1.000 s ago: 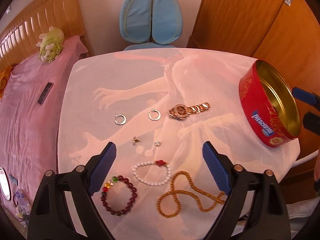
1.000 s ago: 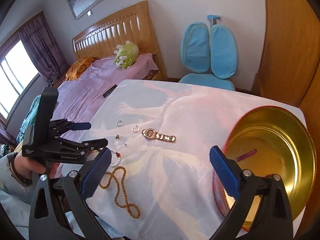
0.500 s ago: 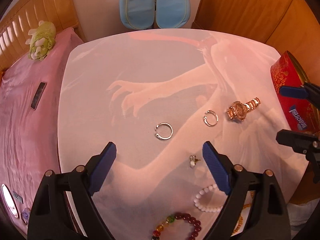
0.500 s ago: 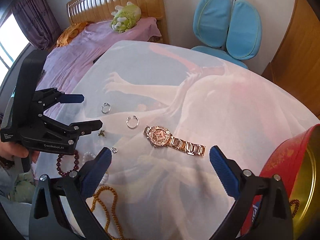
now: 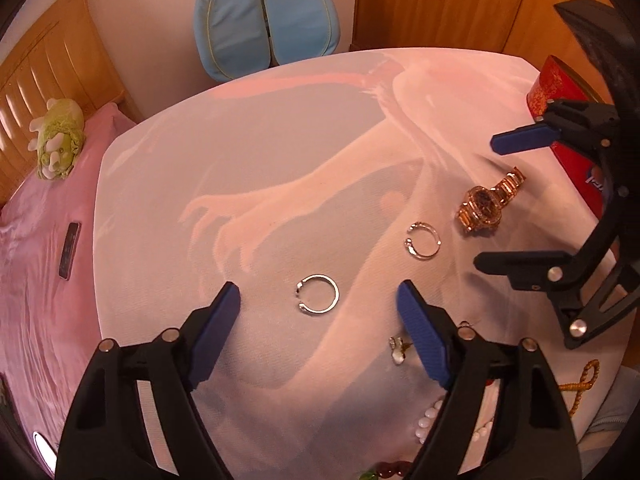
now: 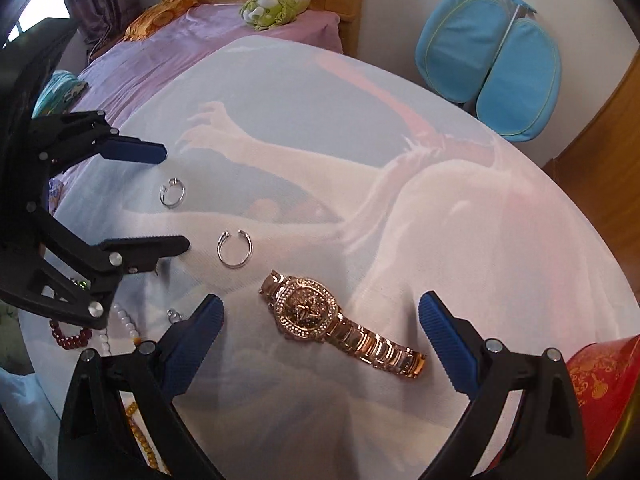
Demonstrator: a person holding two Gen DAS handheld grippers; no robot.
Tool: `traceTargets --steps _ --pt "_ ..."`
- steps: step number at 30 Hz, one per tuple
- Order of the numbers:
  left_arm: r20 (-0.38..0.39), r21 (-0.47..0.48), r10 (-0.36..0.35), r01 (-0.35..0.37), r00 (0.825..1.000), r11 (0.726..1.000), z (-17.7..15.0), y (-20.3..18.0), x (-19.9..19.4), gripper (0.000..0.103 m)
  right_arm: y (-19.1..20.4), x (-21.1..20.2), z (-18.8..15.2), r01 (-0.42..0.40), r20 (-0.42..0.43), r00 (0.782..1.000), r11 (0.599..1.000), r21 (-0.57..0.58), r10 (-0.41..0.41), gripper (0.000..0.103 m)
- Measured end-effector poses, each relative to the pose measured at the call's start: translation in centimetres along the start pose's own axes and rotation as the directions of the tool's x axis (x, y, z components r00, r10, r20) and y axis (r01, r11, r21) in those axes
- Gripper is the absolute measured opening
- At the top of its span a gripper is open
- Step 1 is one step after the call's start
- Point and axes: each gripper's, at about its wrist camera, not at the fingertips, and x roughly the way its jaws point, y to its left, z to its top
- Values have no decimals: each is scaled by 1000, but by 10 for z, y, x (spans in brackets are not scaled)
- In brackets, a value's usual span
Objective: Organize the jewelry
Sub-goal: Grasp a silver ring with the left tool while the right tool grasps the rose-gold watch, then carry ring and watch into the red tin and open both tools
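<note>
Left gripper closing, unclenched, open silver wire ring between pads, untouched. Right gripper closing, unclenched, astride rose-gold rhinestone wristwatch. Advise: centre, descend, then clamp.

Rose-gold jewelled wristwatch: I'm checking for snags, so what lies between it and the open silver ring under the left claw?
A second open silver ring lies between the watch and that ring on the white cloth, clearest in the right wrist view.

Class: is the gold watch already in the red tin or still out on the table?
Out: the gold watch lies flat on the cloth, beside the red tin.
</note>
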Motion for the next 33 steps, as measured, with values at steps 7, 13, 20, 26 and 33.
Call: traceTargets --steps 7,13,20,26,33 --pt "33 12 -20 19 999 1000 -1 -5 -8 21 8 -10 -7 -54 36 998 998 -31 55 38" --pt "32 6 -17 17 999 1000 1 -11 -17 21 8 -23 -16 -87 53 995 996 -13 88 37" --pt "97 25 -18 16 995 1000 15 -31 -50 21 -9 -71 -33 -103 158 983 991 87 88 37" --pt "153 60 -49 40 987 997 33 -64 -78 21 -35 -136 -55 -124 296 953 974 192 63 37" --pt "203 147 -107 77 973 986 57 -118 -107 21 -60 -208 -88 -75 406 913 958 278 -47 37"
